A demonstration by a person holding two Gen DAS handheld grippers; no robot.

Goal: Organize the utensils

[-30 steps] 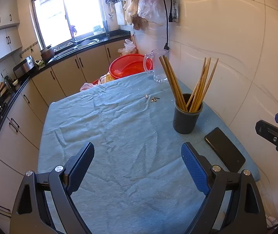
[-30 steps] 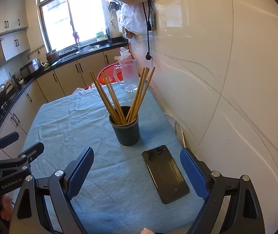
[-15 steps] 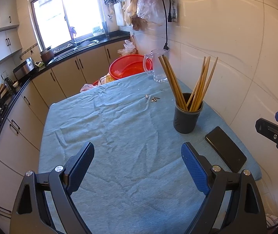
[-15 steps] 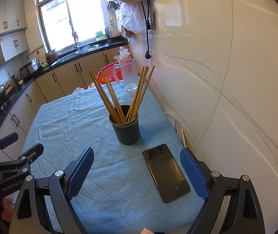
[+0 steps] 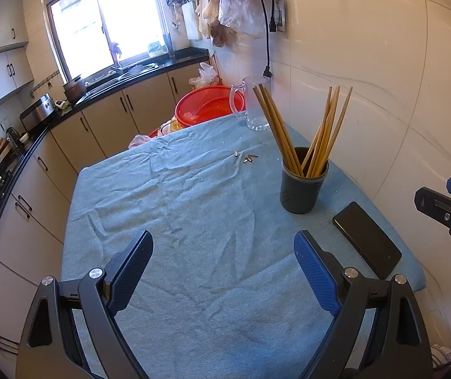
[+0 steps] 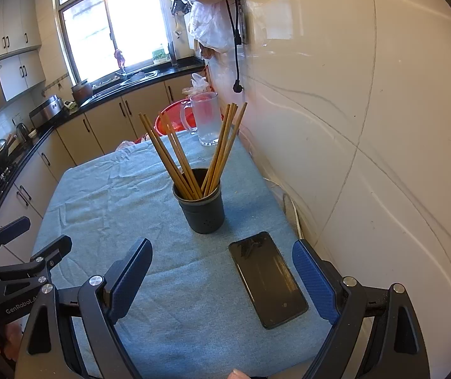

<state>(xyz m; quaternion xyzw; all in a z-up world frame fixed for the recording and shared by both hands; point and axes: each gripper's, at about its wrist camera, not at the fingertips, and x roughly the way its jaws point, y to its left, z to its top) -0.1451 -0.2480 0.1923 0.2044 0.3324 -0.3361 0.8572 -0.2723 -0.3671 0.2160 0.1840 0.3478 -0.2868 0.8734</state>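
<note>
Slender wooden chopsticks (image 6: 190,154) fan out of a dark, round, perforated holder (image 6: 201,211) on the wrinkled blue-cloth worktop (image 5: 175,208). A glossy black phone (image 6: 267,279) lies beside it. Both the left gripper (image 5: 222,267) and the right gripper (image 6: 220,268) hover, fingers spread, empty.

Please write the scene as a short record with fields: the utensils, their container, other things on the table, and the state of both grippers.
utensils: wooden chopsticks, standing and fanned out in two bunches
container: dark cup, upright on the blue cloth
phone: black phone, flat on the cloth, nearer than the cup
pitcher: clear pitcher, far end by the wall
left gripper: open, holds nothing
right gripper: open, holds nothing
</note>
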